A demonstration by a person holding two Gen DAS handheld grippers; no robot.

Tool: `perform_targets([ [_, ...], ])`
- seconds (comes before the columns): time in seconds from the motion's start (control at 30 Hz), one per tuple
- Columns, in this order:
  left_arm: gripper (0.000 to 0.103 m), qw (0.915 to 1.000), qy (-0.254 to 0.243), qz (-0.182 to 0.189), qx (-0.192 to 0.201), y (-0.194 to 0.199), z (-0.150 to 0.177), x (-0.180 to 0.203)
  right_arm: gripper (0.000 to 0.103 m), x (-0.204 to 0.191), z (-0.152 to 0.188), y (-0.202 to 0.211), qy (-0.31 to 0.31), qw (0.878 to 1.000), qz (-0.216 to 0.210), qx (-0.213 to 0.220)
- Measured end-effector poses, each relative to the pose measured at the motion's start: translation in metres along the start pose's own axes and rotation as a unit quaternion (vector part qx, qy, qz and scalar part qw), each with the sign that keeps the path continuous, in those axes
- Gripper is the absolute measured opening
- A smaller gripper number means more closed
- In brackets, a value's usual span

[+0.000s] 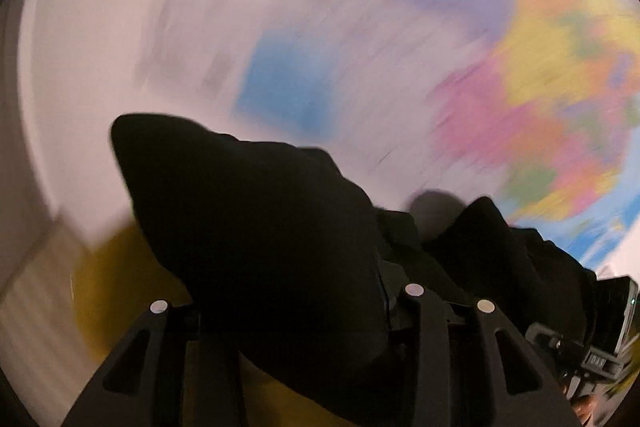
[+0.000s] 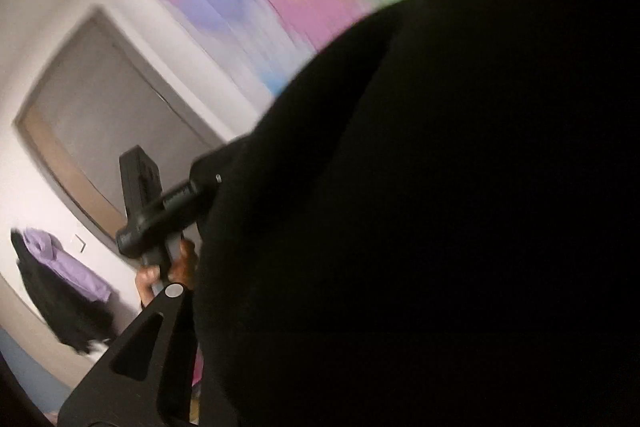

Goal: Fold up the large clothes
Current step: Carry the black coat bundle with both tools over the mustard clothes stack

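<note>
The garment (image 1: pixel 260 227) drapes over the left claw (image 1: pixel 288 303), covering the space between its fingers, with the wall (image 1: pixel 120 47) behind. In the right view the garment (image 2: pixel 440 207) fills the right side — the left claw (image 2: pixel 160 211) sits left of it, clothes (image 2: pixel 64 287) hanging on the wall (image 2: pixel 48 7) farther left.

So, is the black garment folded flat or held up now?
Held up: the black garment hangs bunched over both tongs, against the wall.
</note>
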State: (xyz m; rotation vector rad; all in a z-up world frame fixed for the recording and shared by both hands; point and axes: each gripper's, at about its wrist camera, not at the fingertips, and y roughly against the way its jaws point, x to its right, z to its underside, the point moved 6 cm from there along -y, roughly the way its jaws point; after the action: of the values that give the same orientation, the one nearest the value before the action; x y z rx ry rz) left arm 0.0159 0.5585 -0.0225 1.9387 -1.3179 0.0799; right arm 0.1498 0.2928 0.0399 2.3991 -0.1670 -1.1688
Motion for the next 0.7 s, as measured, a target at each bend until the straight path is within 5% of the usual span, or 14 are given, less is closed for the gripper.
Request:
perform_targets([
  [0.07, 0.045, 1.0, 0.008, 0.005, -0.002, -0.005, 0.016, -0.017, 0.035, 0.012, 0.015, -0.002, -0.02, 1.0, -0.013, -0.006],
  [0.17, 0.048, 0.9999, 0.006, 0.008, 0.01, 0.005, 0.021, -0.022, 0.056, 0.01, 0.02, 0.024, -0.018, 1.0, -0.021, 0.006],
  [0.37, 0.055, 0.9992, -0.022, -0.032, 0.007, 0.013, 0.02, -0.012, 0.054, 0.019, 0.024, 0.073, -0.029, 0.999, 0.006, 0.022],
  [0.5, 0.059, 0.9965, -0.037, -0.075, 0.006, 0.017, 0.024, -0.003, 0.049, 0.033, 0.022, 0.074, -0.046, 0.999, 0.008, 0.001],
  [0.7, 0.068, 0.9883, -0.076, -0.127, 0.038, 0.052, 0.031, 0.006, 0.054, 0.026, 0.022, 0.088, -0.014, 0.999, 0.045, -0.002],
])
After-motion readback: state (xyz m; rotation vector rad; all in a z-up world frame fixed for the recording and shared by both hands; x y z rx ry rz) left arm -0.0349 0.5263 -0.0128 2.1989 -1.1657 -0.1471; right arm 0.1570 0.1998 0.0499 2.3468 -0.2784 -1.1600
